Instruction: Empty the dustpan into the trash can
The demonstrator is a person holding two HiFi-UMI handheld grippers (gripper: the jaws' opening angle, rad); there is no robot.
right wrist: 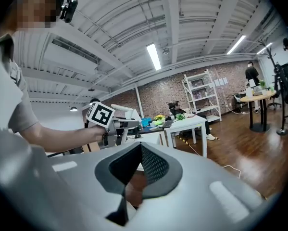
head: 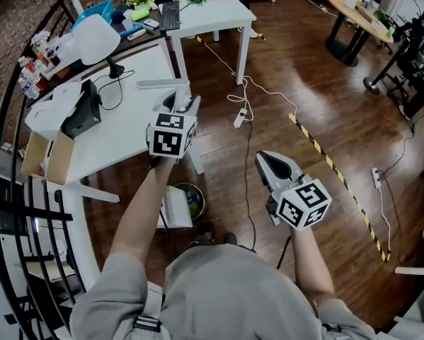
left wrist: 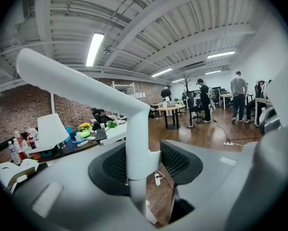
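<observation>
My left gripper (head: 184,102) is shut on the upright white handle (left wrist: 136,129) of a long dustpan. The handle's bent top (head: 162,83) sticks out above the jaws, and the ribbed white pan (head: 175,207) hangs low by my left arm. The pan sits right beside a small round trash can (head: 195,198) with green stuff inside; whether they touch I cannot tell. In the left gripper view the handle fills the gap between the dark pads (left wrist: 116,165) of the left gripper (left wrist: 139,170). My right gripper (head: 265,159) hovers over the wood floor, tips together, holding nothing; the right gripper (right wrist: 140,147) looks toward the left gripper (right wrist: 116,129).
A white table (head: 127,140) with a lamp (head: 97,37) and a cardboard box (head: 45,158) stands just left of the can. A black railing (head: 6,211) runs along the far left. A power strip (head: 240,117) and striped tape (head: 325,158) lie on the floor.
</observation>
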